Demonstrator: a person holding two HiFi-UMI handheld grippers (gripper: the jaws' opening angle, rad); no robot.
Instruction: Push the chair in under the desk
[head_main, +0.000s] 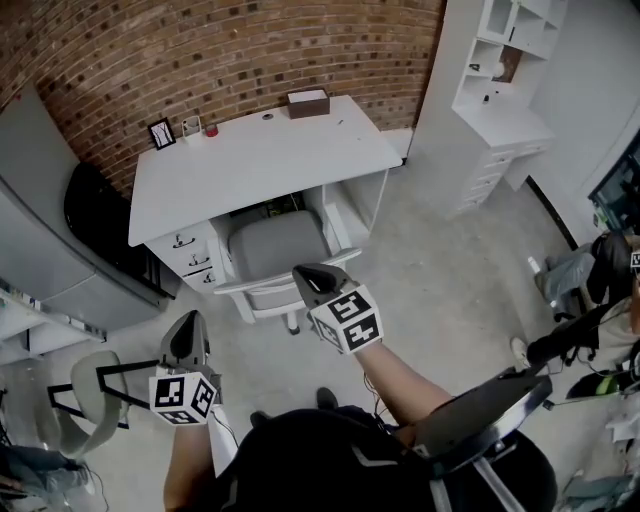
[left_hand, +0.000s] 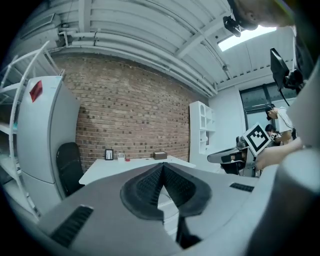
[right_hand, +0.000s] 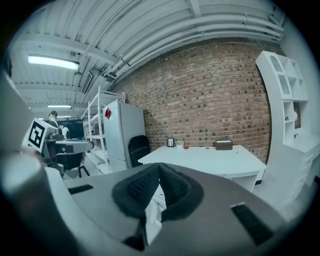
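A white desk (head_main: 270, 160) stands with its back edge against a curved-looking red brick wall (head_main: 200, 50), on a pale grey concrete floor (head_main: 450, 260). Left of it are a black chair (head_main: 95, 215) and a tall grey cabinet (head_main: 50, 230); to the right rises a white shelf unit (head_main: 505, 60). The chair (head_main: 275, 245) sits at the desk's front edge, in the kneehole between the drawers (head_main: 190, 255) and the right side panel. Its grey padded seat is partly under the top, its white frame sticking out toward the person.

A brown box (head_main: 308, 102) rests near the desk's back edge and a small picture frame (head_main: 161, 132) at the back left corner; the tiny items beside the frame are too small to name. The chair's legs are mostly hidden, and the far part of its seat is covered by the desktop.

The right gripper (head_main: 303, 273) overlaps the chair's near rail in the head view; whether it touches cannot be told. The left gripper (head_main: 189, 322) hangs well apart from the chair, over bare floor. Both have ribbed dark pads pressed together with nothing between them.
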